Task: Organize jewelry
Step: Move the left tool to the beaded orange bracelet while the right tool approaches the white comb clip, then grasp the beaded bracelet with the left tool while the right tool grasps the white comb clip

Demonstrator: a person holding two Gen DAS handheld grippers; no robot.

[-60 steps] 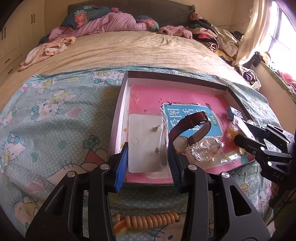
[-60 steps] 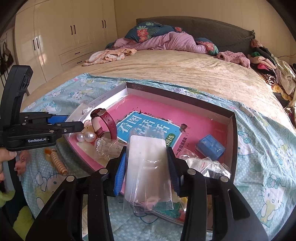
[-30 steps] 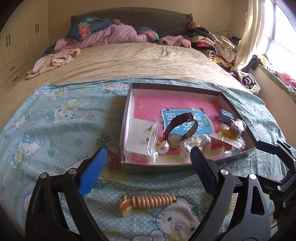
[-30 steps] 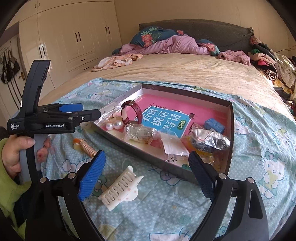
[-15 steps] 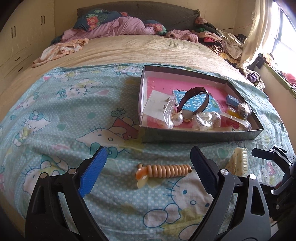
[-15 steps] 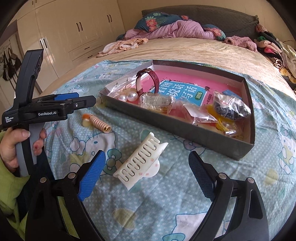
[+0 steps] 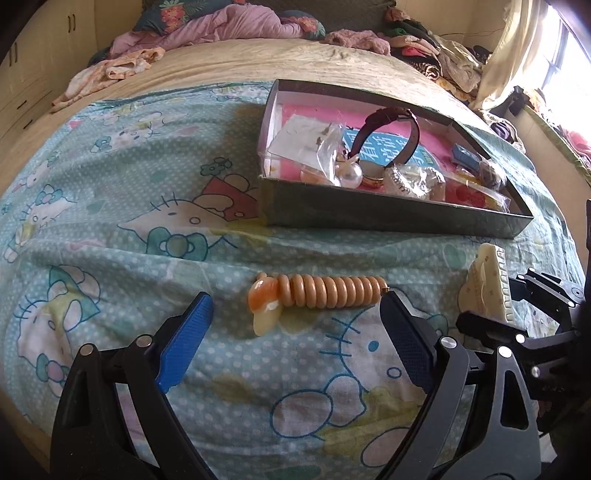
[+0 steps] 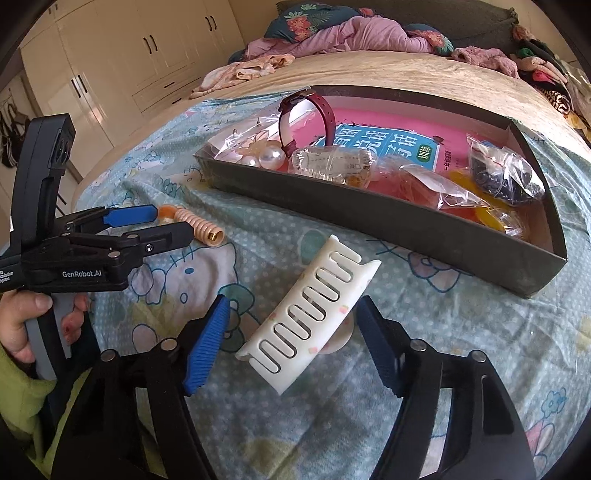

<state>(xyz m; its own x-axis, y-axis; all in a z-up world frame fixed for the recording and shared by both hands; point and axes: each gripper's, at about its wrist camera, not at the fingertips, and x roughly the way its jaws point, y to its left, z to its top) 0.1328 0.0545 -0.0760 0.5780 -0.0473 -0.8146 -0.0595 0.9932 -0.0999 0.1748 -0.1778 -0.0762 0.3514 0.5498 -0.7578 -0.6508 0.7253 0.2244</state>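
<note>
A dark shallow box (image 7: pixel 388 216) (image 8: pixel 369 218) on the bed holds a dark red watch (image 7: pixel 388 129) (image 8: pixel 306 122), pearls (image 7: pixel 351 175) (image 8: pixel 271 157) and several small plastic bags. An orange coiled hair tie (image 7: pixel 321 293) (image 8: pixel 195 225) lies on the sheet in front of it. My left gripper (image 7: pixel 295 317) is open and empty, its jaws either side of the hair tie. A white hair claw clip (image 8: pixel 314 314) (image 7: pixel 487 284) lies in front of the box. My right gripper (image 8: pixel 291 325) is open and empty, its jaws straddling the clip.
The sheet is a light blue cartoon-cat print (image 7: pixel 110 221). Crumpled clothes and pillows (image 7: pixel 221 22) lie at the bed's far end. White wardrobes (image 8: pixel 122 55) stand to the left. A window with a curtain (image 7: pixel 517 55) is at the right.
Both grippers let go of the plastic bags in the box, opened wide, drew back out of it and came down low over the hair tie and the claw clip.
</note>
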